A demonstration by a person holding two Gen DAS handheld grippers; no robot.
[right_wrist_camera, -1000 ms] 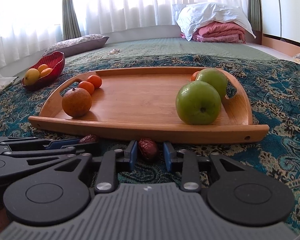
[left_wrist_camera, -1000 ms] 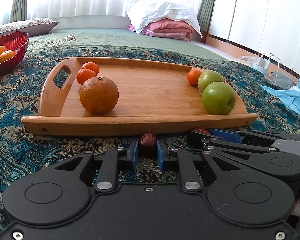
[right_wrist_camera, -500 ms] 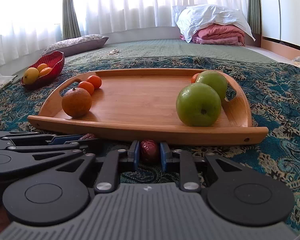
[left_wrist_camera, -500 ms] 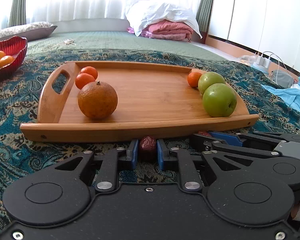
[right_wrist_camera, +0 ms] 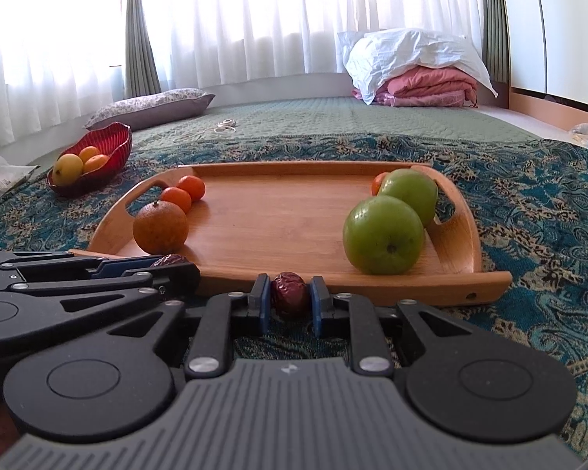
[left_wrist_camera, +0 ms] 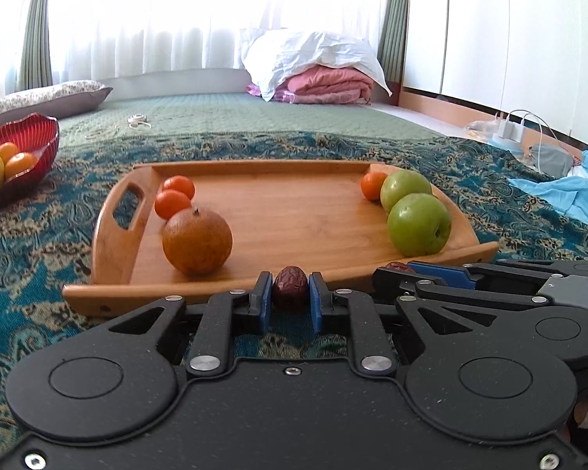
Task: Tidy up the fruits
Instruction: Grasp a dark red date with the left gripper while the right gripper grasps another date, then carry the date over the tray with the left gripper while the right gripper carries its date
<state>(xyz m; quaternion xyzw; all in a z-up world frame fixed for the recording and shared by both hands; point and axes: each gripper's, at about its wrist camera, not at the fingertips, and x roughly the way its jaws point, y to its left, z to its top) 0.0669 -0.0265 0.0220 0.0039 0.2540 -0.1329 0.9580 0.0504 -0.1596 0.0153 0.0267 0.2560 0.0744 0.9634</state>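
Observation:
My left gripper (left_wrist_camera: pixel 290 297) is shut on a dark red jujube (left_wrist_camera: pixel 290 288), lifted to the near rim of the wooden tray (left_wrist_camera: pixel 294 219). My right gripper (right_wrist_camera: pixel 290 301) is shut on a second red jujube (right_wrist_camera: pixel 290 293) at the same rim. On the tray lie a large orange (left_wrist_camera: pixel 196 242) and two small tangerines (left_wrist_camera: pixel 172 203) at the left, two green apples (left_wrist_camera: pixel 418 224) and one small tangerine (left_wrist_camera: pixel 372 185) at the right. Each gripper shows in the other's view: the right gripper (left_wrist_camera: pixel 403 268) at the right, the left gripper (right_wrist_camera: pixel 168 261) at the left.
A red bowl (right_wrist_camera: pixel 109 145) with a yellow fruit and tangerines stands at the far left on the patterned blue bedspread (right_wrist_camera: pixel 529 211). Folded pink bedding and a white pillow (right_wrist_camera: pixel 419 66) lie at the back. Blue cloth and chargers (left_wrist_camera: pixel 560 188) are at the right.
The right gripper has closed on its jujube. Both grippers have risen with their jujubes from the bedspread to the level of the tray's rim.

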